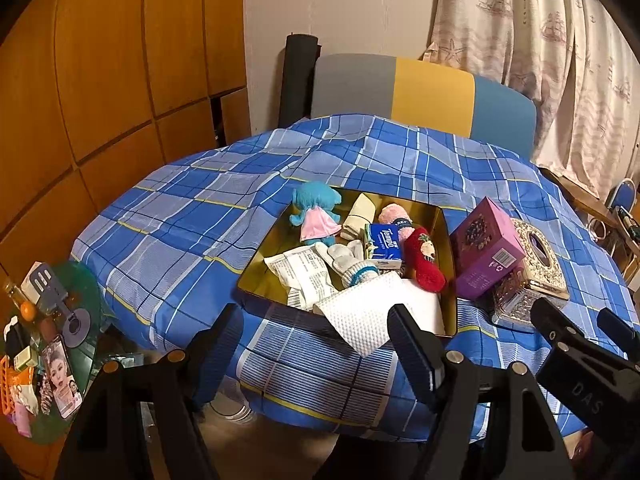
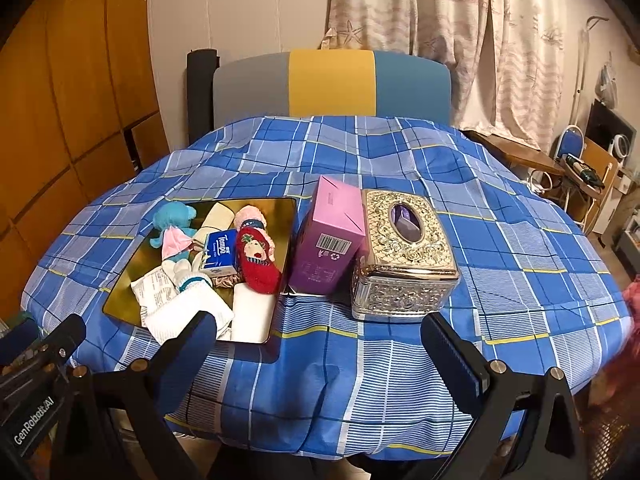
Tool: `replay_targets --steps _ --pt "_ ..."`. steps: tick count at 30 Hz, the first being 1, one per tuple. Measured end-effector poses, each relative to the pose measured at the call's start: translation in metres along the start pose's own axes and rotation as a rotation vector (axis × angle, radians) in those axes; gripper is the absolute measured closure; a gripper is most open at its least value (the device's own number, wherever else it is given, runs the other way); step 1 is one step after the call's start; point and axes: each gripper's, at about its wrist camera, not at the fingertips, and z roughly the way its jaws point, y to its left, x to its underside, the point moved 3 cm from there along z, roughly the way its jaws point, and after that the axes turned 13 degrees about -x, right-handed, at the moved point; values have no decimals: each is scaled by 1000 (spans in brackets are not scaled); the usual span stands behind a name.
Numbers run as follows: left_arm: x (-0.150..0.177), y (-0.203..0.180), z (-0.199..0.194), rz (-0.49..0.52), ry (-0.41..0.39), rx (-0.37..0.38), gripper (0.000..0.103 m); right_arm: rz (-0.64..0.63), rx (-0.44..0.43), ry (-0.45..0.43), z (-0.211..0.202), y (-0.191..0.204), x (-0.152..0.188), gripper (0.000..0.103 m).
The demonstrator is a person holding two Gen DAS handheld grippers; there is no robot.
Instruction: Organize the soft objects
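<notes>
A gold tray (image 1: 256, 276) on the blue checked tablecloth holds soft things: a blue plush doll (image 1: 316, 212) in a pink dress, a red slipper sock (image 1: 424, 260), a Tempo tissue pack (image 1: 386, 246), a white glove (image 1: 348, 260) and a white cloth (image 1: 368, 312) hanging over the near rim. My left gripper (image 1: 316, 342) hovers open just before the tray's near edge, holding nothing. My right gripper (image 2: 320, 340) is open and empty too, in front of the purple box (image 2: 328, 240) and the ornate tissue box (image 2: 404, 248). The tray (image 2: 124, 296) lies to its left.
A chair back (image 2: 332, 84) in grey, yellow and blue stands behind the table. Wooden cupboard doors (image 1: 100, 80) fill the left, curtains (image 2: 460, 20) the back right. A low green table (image 1: 52, 352) with clutter sits at lower left.
</notes>
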Motion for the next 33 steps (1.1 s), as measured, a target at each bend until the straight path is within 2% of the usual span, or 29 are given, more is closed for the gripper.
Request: replay_targets --steps 33 --pt "5 -5 5 11 26 12 27 5 -3 17 2 -3 1 0"
